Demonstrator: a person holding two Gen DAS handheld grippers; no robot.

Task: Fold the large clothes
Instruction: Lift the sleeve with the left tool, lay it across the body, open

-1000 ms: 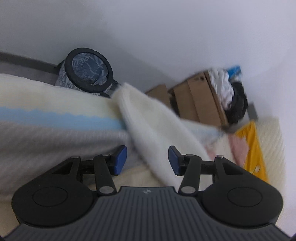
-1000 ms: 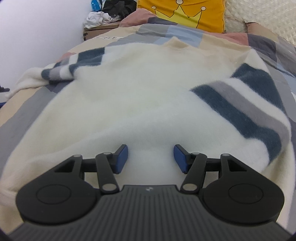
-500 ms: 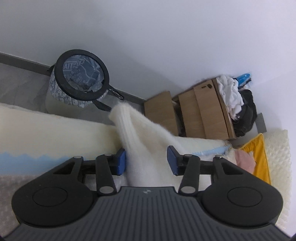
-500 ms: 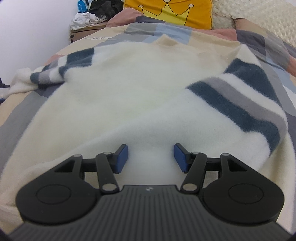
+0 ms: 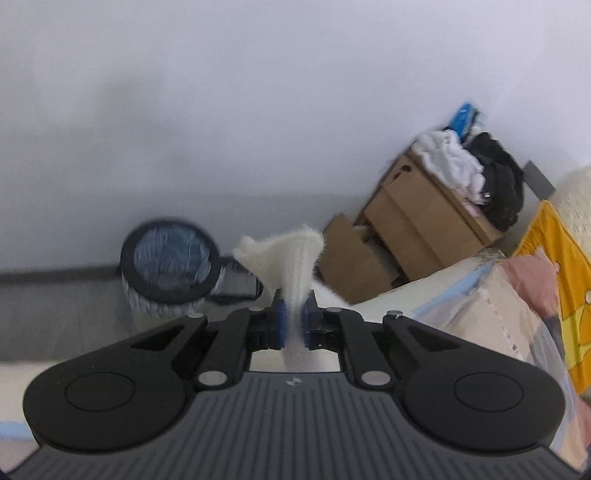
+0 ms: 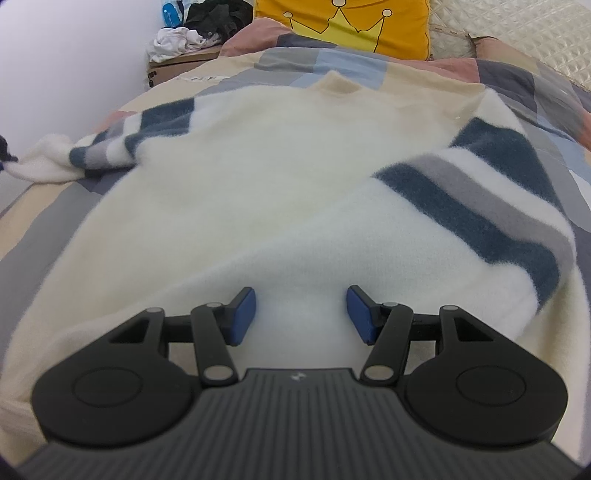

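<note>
No readable brand or label anywhere; only a small pale logo mark on each tool's body, too small to read. Yellow pillow (image 6: 343,26) at head of bed bore a black crown line drawing, no words.

Left tool (image 5: 291,325): blue pads pressed together, pinching cream cuff (image 5: 291,254) of sweater, fabric fanning up above pads. Vs a sec ago: jaws had just been closing, from spread w/ cuff loose between them to clamped on it. Cuff also lifted clear of bed since then; earlier lay draped over bed edge, blanket filling lower part of view. Round black-rimmed bin (image 5: 168,266) w/ blue-grey liner sat just left of cuff, lower in view than before. Cardboard boxes (image 5: 410,229) w/ white and black clothes heaped on top stood right of cuff, against the wall. Left-wrist view blurred.

Right tool (image 6: 301,314): jaws spread, pads apart, nothing pinched; hovered over near hem of sweater (image 6: 280,177), contact w/ fabric not clear. No real change from earlier frames.

Sweater lay spread flat on bed (image 6: 40,229), collar toward yellow pillow. Sleeve right of collar, w/ navy and grey stripes, folded in across the body. Other striped sleeve (image 6: 107,147) stretched off to left, toward bed edge. Patchwork blanket of grey, beige, blue and pink beneath sweater.
</note>
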